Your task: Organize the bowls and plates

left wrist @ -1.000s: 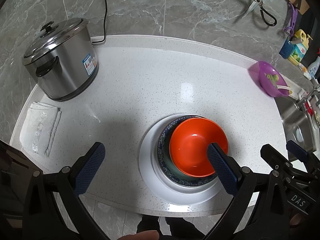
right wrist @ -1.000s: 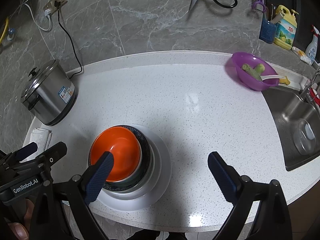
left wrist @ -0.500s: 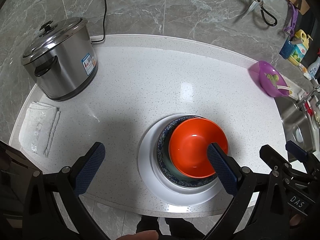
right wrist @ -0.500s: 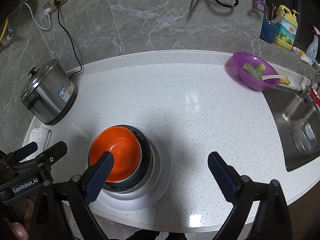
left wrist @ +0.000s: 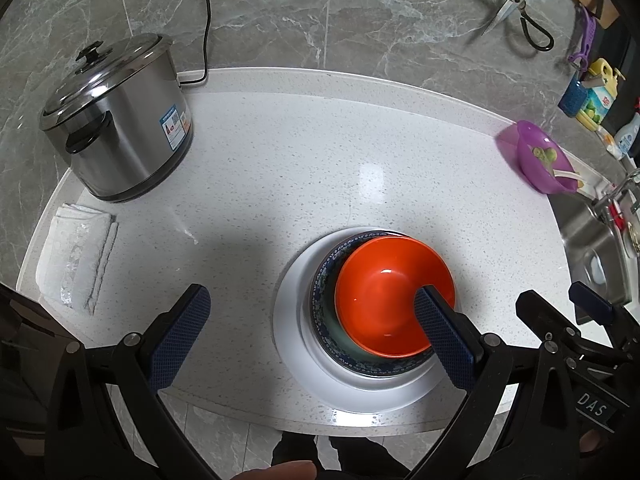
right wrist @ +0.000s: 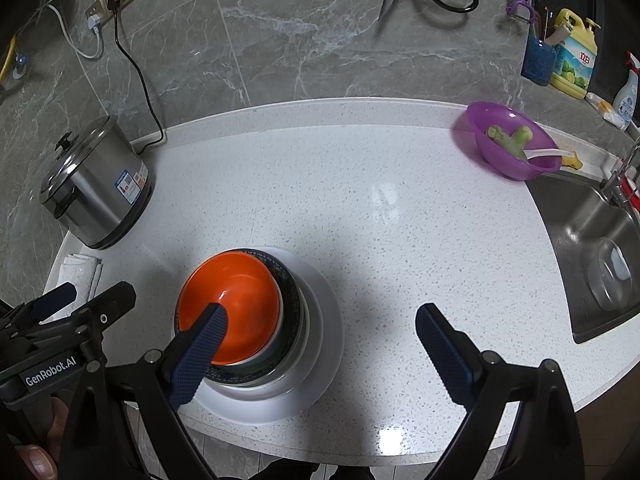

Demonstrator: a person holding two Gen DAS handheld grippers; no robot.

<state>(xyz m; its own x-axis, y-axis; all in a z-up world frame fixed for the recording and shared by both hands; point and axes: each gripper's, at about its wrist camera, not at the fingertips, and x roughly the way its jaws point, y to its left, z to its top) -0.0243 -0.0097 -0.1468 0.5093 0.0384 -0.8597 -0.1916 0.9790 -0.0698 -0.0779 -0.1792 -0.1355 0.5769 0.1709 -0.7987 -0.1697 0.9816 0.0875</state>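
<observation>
Both claws are held above the near edge of the white speckled worktop (left wrist: 280,152), side by side, pointing toward the back wall. Left claw (left wrist: 310,330): fingers spread wide apart, holding nothing; its right finger (left wrist: 440,336) overlaps the orange bowl in the left wrist view. Right claw (right wrist: 320,344): fingers likewise wide apart, holding nothing; its left finger (right wrist: 198,356) overlaps the same bowl. Cannot tell whether either finger touches it. Task stack sits near the front edge of the worktop, between the two claws: one orange bowl (left wrist: 384,292) nested in one blue-patterned bowl (left wrist: 326,280), both on one white plate (left wrist: 292,320). Elsewhere: one steel rice cooker (left wrist: 116,124) at back left, one folded white cloth (left wrist: 76,256) beside it, one purple bowl (right wrist: 508,140) with green scraps by the sink (right wrist: 592,240).
</observation>
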